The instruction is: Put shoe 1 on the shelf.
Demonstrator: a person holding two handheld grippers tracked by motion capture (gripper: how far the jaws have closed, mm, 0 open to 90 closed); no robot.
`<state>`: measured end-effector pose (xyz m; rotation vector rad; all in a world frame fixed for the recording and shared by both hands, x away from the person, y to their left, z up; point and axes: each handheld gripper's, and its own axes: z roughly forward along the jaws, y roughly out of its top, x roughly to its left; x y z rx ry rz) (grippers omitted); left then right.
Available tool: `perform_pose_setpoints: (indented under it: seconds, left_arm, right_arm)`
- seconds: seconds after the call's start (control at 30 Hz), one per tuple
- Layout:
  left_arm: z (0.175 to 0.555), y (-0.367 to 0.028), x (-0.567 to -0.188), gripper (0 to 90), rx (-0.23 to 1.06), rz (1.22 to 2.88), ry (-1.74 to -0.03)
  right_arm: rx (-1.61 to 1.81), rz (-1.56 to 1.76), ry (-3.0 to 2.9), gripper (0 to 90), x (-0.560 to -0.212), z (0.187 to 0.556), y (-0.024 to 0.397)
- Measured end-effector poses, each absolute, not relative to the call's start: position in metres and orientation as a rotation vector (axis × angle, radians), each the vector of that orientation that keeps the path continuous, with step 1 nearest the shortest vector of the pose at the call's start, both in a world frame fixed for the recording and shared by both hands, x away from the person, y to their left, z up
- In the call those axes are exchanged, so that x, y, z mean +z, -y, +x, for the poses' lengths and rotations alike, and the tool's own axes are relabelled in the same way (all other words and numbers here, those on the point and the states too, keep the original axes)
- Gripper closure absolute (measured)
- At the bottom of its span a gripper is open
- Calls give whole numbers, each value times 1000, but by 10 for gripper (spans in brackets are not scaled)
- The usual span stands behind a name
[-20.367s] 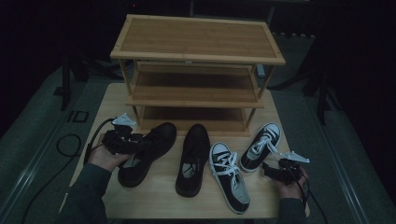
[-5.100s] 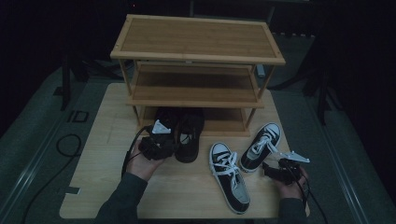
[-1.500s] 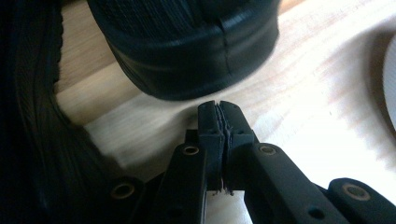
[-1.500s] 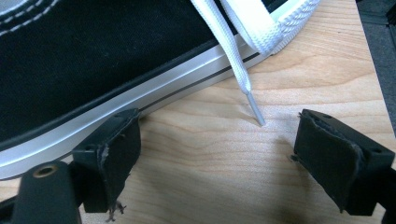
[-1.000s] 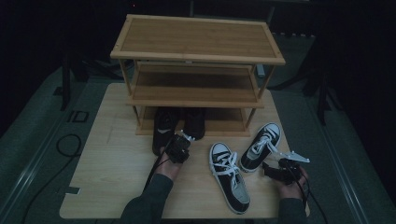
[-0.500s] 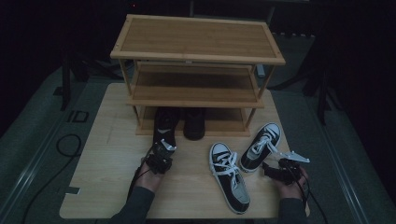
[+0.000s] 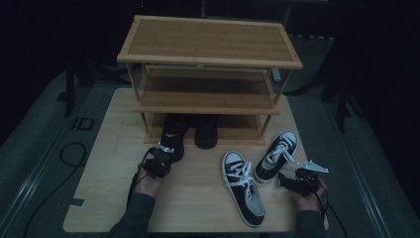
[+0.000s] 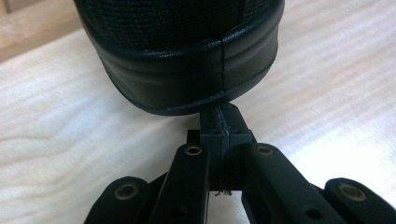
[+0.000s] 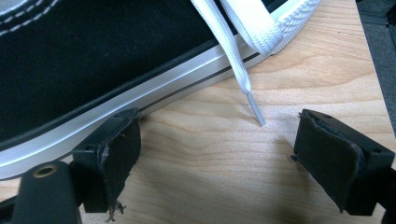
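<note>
Scene: A person at a wooden worktop (image 7: pixel 114 198) tidies shoes into a three-tier bamboo shoe rack (image 7: pixel 208 64) under dim light.

Step in hand: By the look of it, the black pair is being nudged home on the bottom shelf; the sneaker pair has not yet been shelved.

Left claw (image 7: pixel 159 159): Jaws pressed together with nothing between them, the tips right at the heel of the left black shoe (image 7: pixel 173 136), touching it or within a hair of it. In the left gripper view the shut left claw (image 8: pixel 223 128) points at the rounded heel of that shoe (image 8: pixel 182 60) at its twelve o'clock.

Black pair: The left black shoe's toe is under the bottom shelf and its heel juts over the shelf's front edge. The right black shoe (image 7: pixel 206 131) sits just beside it at three o'clock, tucked in deeper.

Right claw (image 7: pixel 292 179): Jaws spread wide and empty, resting low on the worktop. In the right gripper view the right claw (image 9: pixel 233 154) has the far sneaker (image 9: pixel 116 60) at eleven o'clock, one pad beside its white sole.

Sneakers: The near sneaker (image 7: pixel 243 187) lies on the worktop at nine o'clock from the right claw; the far sneaker (image 7: pixel 277 154) at eleven o'clock.

Next move: Likely a short push on the heel, straight towards the rack, then a grasp on a sneaker's collar.
</note>
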<state>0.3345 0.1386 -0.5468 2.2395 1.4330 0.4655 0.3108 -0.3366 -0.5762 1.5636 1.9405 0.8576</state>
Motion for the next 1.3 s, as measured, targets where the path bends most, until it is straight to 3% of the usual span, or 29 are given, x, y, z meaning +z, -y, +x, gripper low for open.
perform_pose_setpoints:
  seconds: [0.5, 1.3]
  left_arm:
    - [365, -136, -537, 900, 465, 2231, -1450]
    - [394, -99, -542, 899, 377, 2319, -1407]
  right_arm:
    - [858, 1565, -1940, 143, -576, 311, 336]
    - [858, 1565, -1940, 144, -576, 311, 336]
